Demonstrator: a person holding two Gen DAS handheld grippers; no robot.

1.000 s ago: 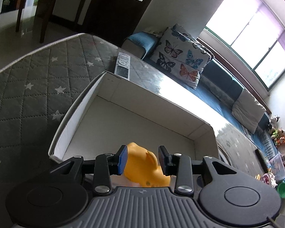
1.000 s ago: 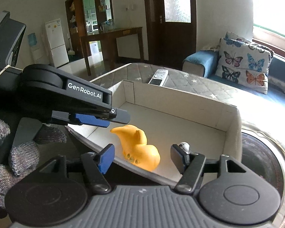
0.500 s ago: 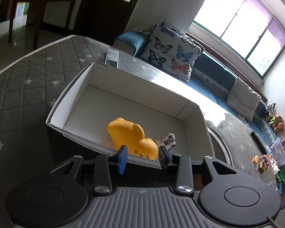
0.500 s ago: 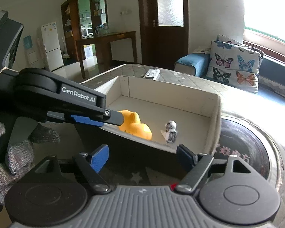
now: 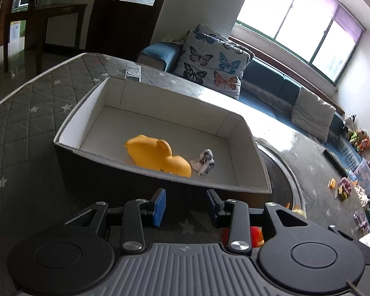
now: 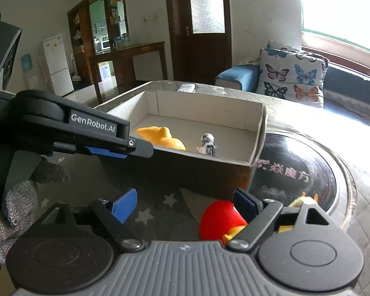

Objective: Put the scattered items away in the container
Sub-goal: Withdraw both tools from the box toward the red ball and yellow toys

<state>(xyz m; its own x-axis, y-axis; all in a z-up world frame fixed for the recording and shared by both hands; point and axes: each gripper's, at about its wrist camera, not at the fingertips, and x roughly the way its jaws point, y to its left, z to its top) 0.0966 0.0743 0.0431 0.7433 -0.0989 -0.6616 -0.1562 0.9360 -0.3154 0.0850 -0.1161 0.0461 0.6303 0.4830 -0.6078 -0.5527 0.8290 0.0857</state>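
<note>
both claws parted — empty

Both wrist views look forward, low, near box; share box, sofa beyond.

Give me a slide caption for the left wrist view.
Open left gripper before the box holding a yellow toy.

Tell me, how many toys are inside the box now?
2. The orange toy lies near the box's front wall, and the small black-and-white toy sits just beside it. Something could hide behind that wall.
</note>
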